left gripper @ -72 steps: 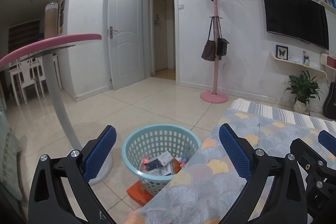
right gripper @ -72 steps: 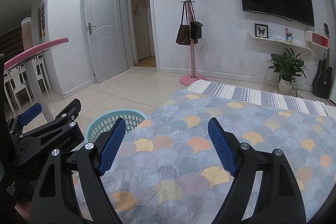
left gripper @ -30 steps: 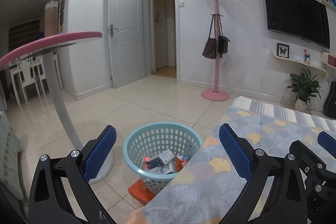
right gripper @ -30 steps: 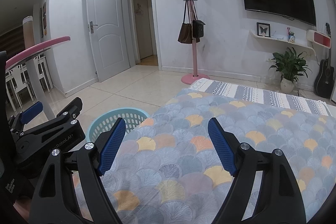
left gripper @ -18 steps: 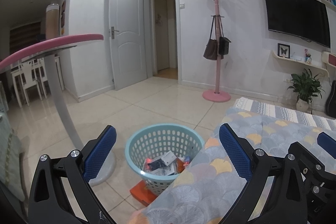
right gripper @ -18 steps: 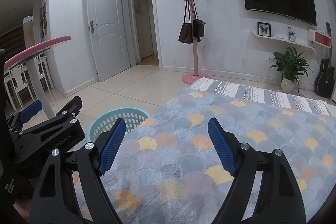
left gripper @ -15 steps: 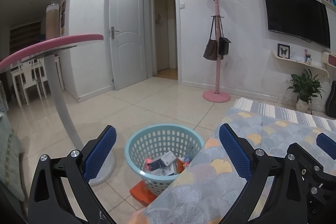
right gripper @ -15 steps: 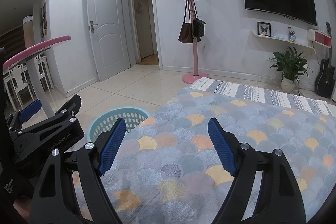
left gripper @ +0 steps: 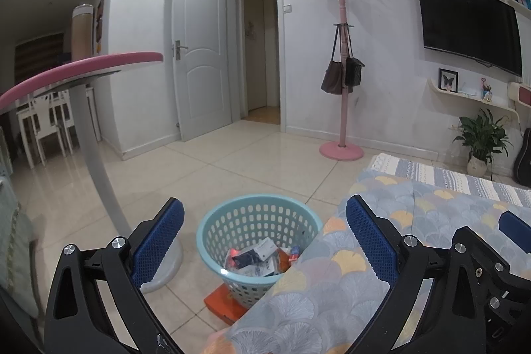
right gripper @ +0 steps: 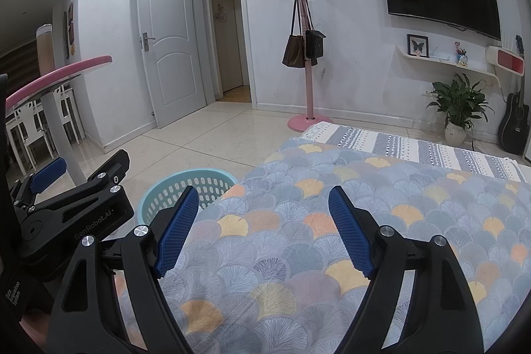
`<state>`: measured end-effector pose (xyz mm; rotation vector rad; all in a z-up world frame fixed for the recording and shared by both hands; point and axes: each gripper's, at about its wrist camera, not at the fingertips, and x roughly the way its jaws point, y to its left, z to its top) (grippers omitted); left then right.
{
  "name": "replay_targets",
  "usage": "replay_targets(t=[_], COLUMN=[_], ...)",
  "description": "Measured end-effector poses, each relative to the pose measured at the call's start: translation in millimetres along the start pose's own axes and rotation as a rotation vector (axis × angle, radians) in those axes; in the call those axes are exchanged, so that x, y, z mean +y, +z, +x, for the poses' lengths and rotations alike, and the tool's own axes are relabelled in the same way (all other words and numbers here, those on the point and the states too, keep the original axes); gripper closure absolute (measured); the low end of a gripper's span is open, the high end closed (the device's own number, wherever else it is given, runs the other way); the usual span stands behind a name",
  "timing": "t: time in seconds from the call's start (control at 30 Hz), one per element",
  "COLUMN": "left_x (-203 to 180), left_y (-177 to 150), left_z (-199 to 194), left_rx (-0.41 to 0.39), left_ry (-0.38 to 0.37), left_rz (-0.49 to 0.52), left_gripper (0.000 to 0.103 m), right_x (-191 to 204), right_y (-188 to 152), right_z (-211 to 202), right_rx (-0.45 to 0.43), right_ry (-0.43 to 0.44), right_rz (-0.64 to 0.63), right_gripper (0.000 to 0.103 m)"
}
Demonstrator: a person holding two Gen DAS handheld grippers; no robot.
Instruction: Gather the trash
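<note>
A light blue perforated basket (left gripper: 255,224) stands on the tiled floor beside the patterned cloth (left gripper: 335,291). Several wrappers and small boxes of trash (left gripper: 262,257) lie inside it. My left gripper (left gripper: 264,241) hovers above the basket, open and holding nothing. In the right wrist view my right gripper (right gripper: 264,224) is open over the fan-patterned cloth (right gripper: 332,221), with nothing between its fingers. The basket's rim (right gripper: 172,184) shows there at lower left, partly hidden behind the left gripper's body (right gripper: 66,211). No loose trash shows on the cloth.
An orange flat box (left gripper: 222,304) lies under the basket. A pink-topped round table with a grey leg (left gripper: 96,155) stands to the left. A pink coat stand (left gripper: 341,121) with bags, a potted plant (left gripper: 481,141) and a guitar (right gripper: 514,121) line the far wall.
Both views have shifted only slightly; both grippers stay open and hold nothing, and the basket's contents look the same.
</note>
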<state>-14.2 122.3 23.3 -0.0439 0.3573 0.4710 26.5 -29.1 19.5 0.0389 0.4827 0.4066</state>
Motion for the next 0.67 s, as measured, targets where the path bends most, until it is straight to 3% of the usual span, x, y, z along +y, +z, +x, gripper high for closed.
replay_targets(t=[0.67], left_x=[6.6], left_y=[-2.0], left_z=[3.8], left_rx=[0.058], left_ry=[0.001], left_rz=[-0.028], left_gripper=[0.007], right_x=[0.2], right_y=[-0.5], right_z=[0.7], right_rx=[0.000], right_ry=[0.000], right_rz=[0.000], right_gripper=[0.026])
